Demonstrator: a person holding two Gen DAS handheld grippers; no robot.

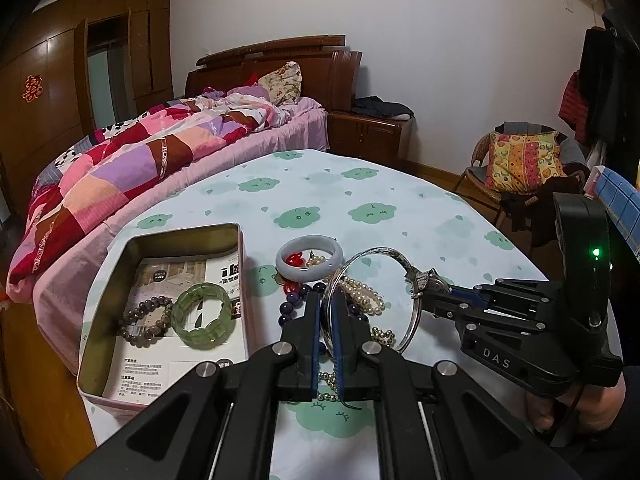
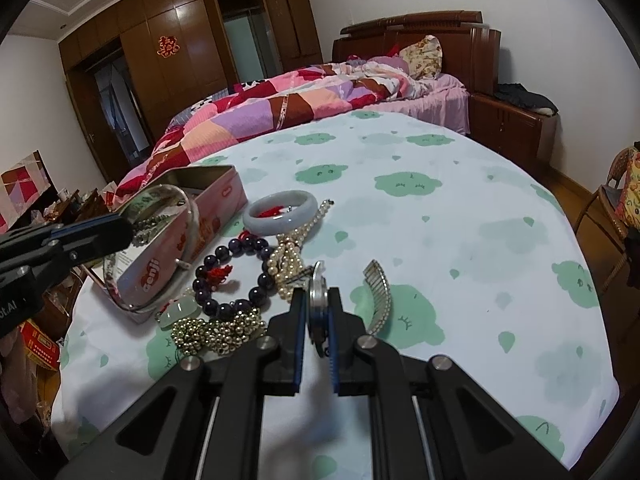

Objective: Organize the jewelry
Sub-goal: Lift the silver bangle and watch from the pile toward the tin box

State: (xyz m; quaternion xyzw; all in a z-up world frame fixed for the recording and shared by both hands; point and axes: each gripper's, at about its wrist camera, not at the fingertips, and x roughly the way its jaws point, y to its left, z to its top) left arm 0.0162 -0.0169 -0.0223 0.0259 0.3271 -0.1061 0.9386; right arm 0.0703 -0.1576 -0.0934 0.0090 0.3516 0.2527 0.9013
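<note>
My left gripper is shut on a silver bangle, held above the jewelry pile; the bangle also shows in the right wrist view. My right gripper is shut on a silver watch whose metal strap hangs to the right; it shows in the left wrist view too. An open tin box at left holds a green bracelet and a brown bead bracelet. On the cloth lie a pale jade bangle, a purple bead bracelet, pearls and gold beads.
The table has a white cloth with green clouds. A bed with a patchwork quilt stands behind it. A nightstand and a chair with a cushion are at the right. A small green pendant lies by the gold beads.
</note>
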